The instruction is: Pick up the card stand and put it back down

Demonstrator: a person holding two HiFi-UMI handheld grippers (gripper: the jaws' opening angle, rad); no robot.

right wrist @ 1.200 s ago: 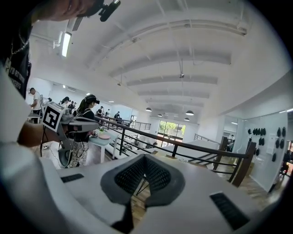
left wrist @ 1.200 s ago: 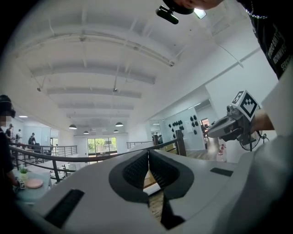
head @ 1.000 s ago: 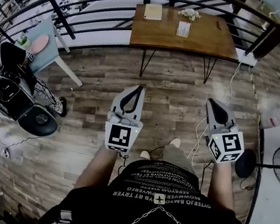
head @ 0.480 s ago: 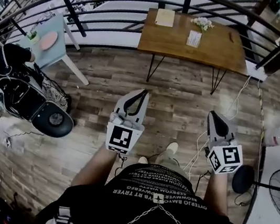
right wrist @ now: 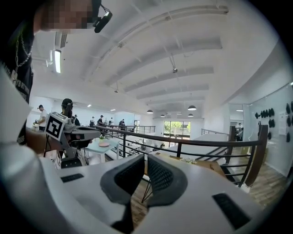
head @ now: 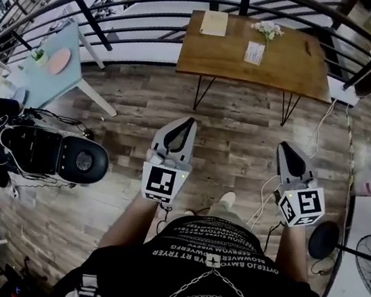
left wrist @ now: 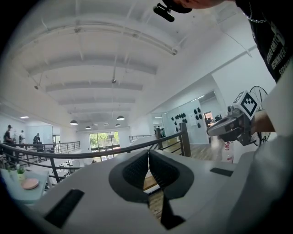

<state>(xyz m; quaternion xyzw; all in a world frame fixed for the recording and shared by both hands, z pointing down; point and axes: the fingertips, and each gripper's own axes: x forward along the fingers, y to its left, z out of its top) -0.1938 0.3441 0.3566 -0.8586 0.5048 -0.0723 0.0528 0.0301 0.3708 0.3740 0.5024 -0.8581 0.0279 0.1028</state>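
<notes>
The person stands on a grey-brown wooden plank floor [head: 124,134], well apart from the brown wooden table with thin black legs [head: 291,67] that is ahead, by the black metal railing [head: 87,18]. The white card stand [head: 255,52] is on this table, near its middle, just beside a small bunch of pale flowers [head: 267,29] and to the right of a tan paper pad [head: 214,22].

The left gripper [head: 186,125] and the right gripper [head: 285,148] are both held in the air in front of the body and point toward the table. On each one the two dark ribbed pads meet at the tips, with nothing between them.

The stand is too small here to tell its material. I judge it is light and thin, so it can tip or slide easily. The jaws must first open. A gentle hold low on one side edge, close to its base, seems the safest.
</notes>
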